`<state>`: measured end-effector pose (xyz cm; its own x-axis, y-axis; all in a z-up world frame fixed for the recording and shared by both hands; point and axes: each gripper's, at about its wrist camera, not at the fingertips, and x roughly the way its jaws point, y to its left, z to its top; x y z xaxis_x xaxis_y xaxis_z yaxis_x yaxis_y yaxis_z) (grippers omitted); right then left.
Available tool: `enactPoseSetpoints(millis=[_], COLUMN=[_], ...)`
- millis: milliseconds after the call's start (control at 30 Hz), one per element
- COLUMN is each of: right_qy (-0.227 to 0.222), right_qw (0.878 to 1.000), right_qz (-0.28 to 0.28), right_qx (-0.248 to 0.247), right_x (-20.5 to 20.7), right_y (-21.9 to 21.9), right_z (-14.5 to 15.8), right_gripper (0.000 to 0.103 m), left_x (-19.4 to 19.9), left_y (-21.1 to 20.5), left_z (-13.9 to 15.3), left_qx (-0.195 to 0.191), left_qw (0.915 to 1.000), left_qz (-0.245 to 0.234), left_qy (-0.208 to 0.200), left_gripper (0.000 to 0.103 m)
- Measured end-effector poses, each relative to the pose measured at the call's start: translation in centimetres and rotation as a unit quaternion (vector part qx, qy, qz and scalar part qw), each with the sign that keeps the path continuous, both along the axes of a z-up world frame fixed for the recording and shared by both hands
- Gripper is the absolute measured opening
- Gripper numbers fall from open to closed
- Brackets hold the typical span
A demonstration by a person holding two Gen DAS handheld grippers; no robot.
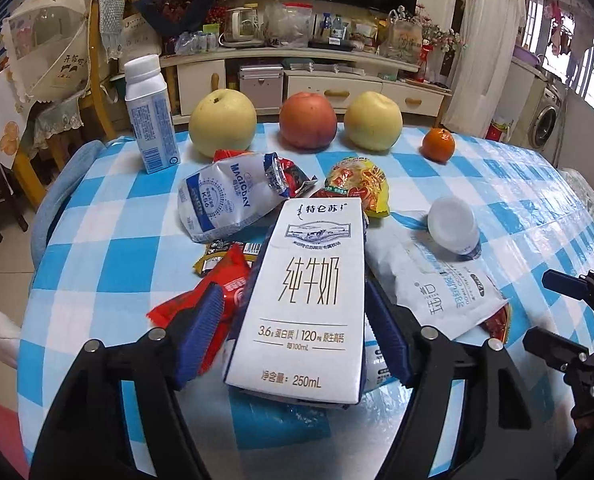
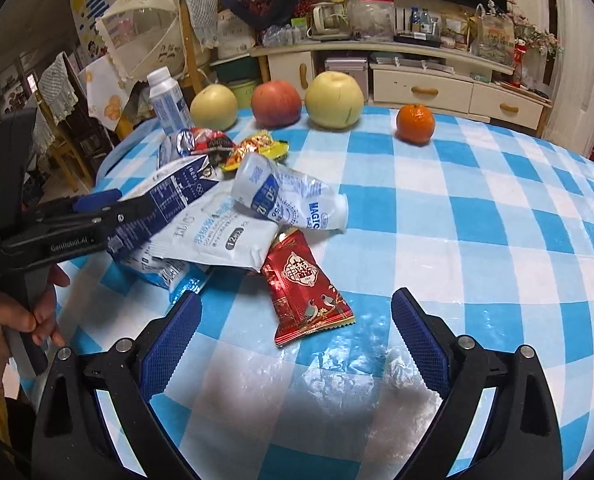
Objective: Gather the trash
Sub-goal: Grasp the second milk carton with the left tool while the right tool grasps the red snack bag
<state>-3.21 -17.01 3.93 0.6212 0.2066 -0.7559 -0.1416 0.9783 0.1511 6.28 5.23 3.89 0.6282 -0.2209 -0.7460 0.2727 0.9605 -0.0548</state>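
My left gripper (image 1: 293, 316) has its blue pads around a white milk carton (image 1: 307, 300). The right pad looks against the carton's side, the left pad stands a little off it. In the right wrist view the left gripper (image 2: 109, 216) holds the carton (image 2: 169, 200) over the trash pile. My right gripper (image 2: 293, 320) is open and empty, with a red snack wrapper (image 2: 305, 292) lying just ahead between its fingers. The pile holds a crushed Magicday pouch (image 1: 229, 200), a white wipes pack (image 1: 437, 280), a lying white bottle (image 1: 455, 226) and red and yellow wrappers (image 1: 357, 186).
An upright milk bottle (image 1: 151, 116), two pears (image 1: 223, 122), an apple (image 1: 308, 120) and a mandarin (image 1: 439, 144) stand along the far edge of the blue-checked table (image 2: 477, 240). Chairs stand at the left. A TV cabinet (image 1: 337, 84) is behind.
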Motion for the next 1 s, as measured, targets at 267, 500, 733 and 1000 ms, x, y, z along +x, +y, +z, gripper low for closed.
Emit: enactPoseSetpoints(millis=[267, 500, 733, 1000], right_qy=[0.028, 0.034, 0.031, 0.026], right_qw=[1.0, 0.999, 0.999, 0.999], right_qz=[0.003, 0.0, 0.007, 0.001], right_qx=[-0.002, -0.013, -0.038, -0.047], right_x=[1.6, 2.6, 3.3, 3.7], right_y=[0.2, 0.2, 1.3, 1.3], right_z=[-1.4, -2.2, -2.8, -3.2], right_gripper=[0.082, 0.082, 0.076, 0.056], left_x=[0.6, 0.9, 1.0, 0.5], left_y=[-0.4, -0.6, -0.4, 0.3], left_z=[-0.8, -1.0, -1.1, -1.1], left_qx=[0.001, -0.003, -0.008, -0.012], left_qw=[0.9999, 0.9999, 0.9999, 0.9999], left_qz=[0.0, 0.0, 0.0, 0.006], left_qy=[0.013, 0.012, 0.01, 0.008], left_gripper=[0.069, 0.069, 0.067, 0.065])
